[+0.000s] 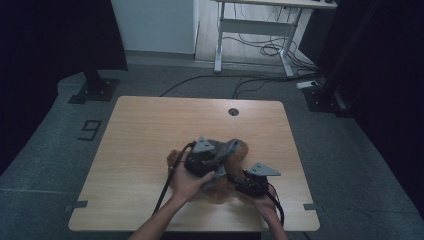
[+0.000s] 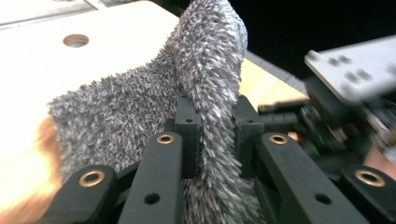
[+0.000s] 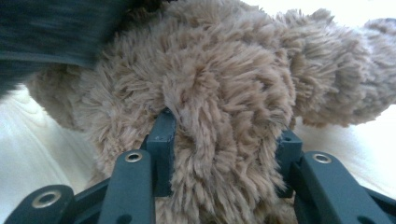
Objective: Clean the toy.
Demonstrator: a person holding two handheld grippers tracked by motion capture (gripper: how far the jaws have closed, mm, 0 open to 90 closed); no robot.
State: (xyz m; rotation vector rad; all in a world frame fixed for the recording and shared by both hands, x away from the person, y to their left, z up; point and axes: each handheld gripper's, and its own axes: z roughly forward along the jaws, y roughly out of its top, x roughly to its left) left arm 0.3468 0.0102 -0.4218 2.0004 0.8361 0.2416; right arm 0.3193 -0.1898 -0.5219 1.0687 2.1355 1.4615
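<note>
A brown plush toy [image 1: 242, 148] lies on the wooden table [image 1: 150, 135], right of centre and near the front. A grey fuzzy cloth [image 1: 229, 149] is draped over it. My left gripper [image 1: 219, 163] is shut on a raised fold of this grey cloth [image 2: 140, 116], pinched between its pads [image 2: 187, 122]. My right gripper [image 1: 236, 183] comes in from the right, low by the toy. In the right gripper view a thick furry part of the plush toy [image 3: 224, 70] bulges between the right gripper's [image 3: 224, 137] jaws, which press into the fur on both sides.
A round hole [image 1: 233, 111] sits near the table's far edge. Behind the table stand a white desk frame [image 1: 255, 30] with floor cables, and black stands at left [image 1: 95, 85] and right [image 1: 325, 95]. The other gripper [image 2: 345, 116] shows close by in the left gripper view.
</note>
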